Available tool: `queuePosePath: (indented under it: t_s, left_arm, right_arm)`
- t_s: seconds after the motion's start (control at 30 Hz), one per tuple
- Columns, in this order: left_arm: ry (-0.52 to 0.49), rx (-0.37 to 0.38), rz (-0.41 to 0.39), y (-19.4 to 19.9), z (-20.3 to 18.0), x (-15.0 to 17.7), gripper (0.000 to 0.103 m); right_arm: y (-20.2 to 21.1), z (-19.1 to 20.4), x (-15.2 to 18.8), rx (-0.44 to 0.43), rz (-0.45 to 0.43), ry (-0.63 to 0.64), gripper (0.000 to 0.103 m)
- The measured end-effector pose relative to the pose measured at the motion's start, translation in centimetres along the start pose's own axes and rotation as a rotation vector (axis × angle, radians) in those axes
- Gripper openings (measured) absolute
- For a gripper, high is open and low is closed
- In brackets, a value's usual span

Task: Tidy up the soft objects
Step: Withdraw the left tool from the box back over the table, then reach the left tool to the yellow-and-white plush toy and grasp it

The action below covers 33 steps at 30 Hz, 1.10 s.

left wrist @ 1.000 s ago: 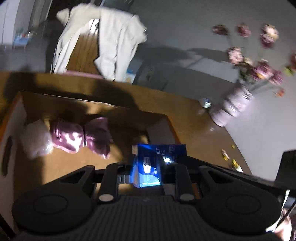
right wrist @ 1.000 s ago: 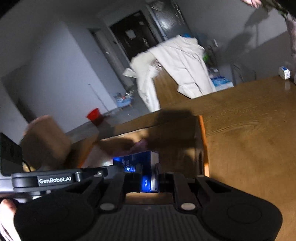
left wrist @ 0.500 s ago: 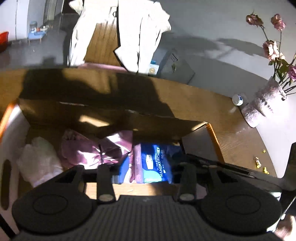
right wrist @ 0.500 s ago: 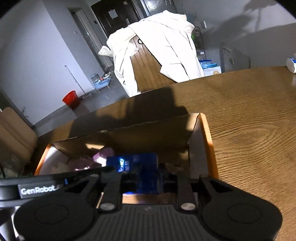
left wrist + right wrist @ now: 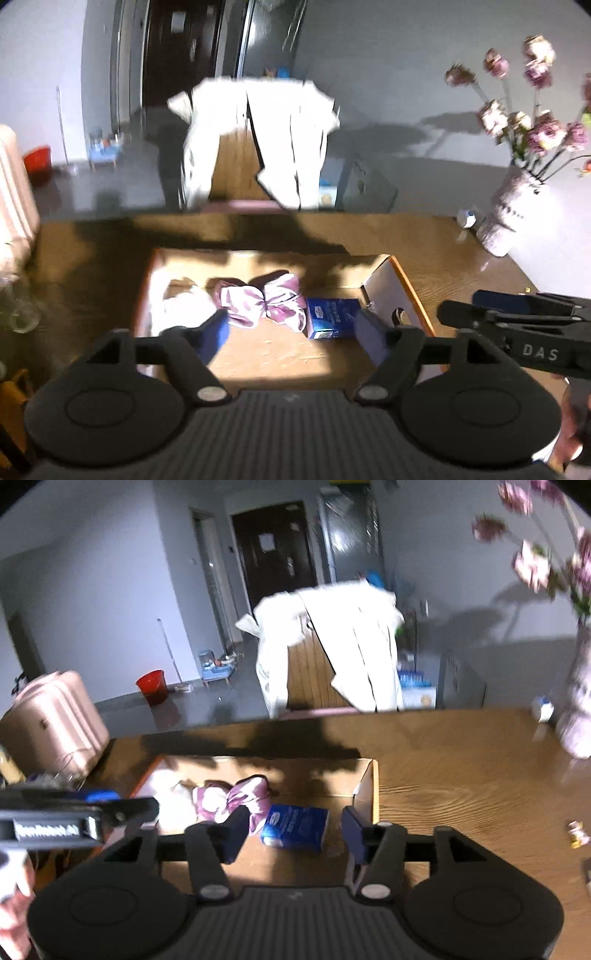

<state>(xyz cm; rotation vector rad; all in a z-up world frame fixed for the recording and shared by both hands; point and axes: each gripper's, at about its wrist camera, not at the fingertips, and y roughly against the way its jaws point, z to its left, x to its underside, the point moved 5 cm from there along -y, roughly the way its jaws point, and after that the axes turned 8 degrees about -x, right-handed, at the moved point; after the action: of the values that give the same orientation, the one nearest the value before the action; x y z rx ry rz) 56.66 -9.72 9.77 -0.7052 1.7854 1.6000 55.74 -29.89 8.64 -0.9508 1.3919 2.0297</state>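
Note:
An open cardboard box stands on the wooden table. Inside lie a white soft bundle at the left, a purple satin bow in the middle and a blue tissue pack at the right. My left gripper is open and empty, above the box's near side. My right gripper is open and empty, above the tissue pack. Each gripper's body shows at the edge of the other's view.
A vase of pink flowers and a small white bottle stand at the table's far right. A chair draped with white cloth is behind the table. A pink suitcase stands at the left. Small scraps lie on the table.
Both grippers held the blue tissue pack together over the box; both have opened and pulled up and back. The pack now lies in the box beside the bow.

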Motion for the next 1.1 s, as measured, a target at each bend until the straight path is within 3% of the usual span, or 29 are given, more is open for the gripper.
queuePosePath:
  t_s: [0.33, 0.63, 0.9, 1.1]
  left_arm:
    - [-0.041, -0.028, -0.146, 11.4, 0.8, 6.5, 0.101]
    - [-0.066, -0.059, -0.237, 17.2, 3.2, 18.7, 0.103]
    - [-0.058, -0.109, -0.322, 22.2, 5.1, 27.3, 0.103]
    - [-0.048, -0.119, -0.299, 22.9, 6.0, 29.3, 0.103]
  right_arm:
    - [9.8, 4.4, 6.5, -0.026, -0.095, 0.111, 0.074]
    - [15.1, 7.5, 16.5, -0.037, -0.164, 0.161, 0.09]
    - [17.7, 10.4, 25.5, 0.025, -0.199, 0.175, 0.091]
    - [18.0, 12.0, 27.8, -0.035, -0.194, 0.161, 0.091]
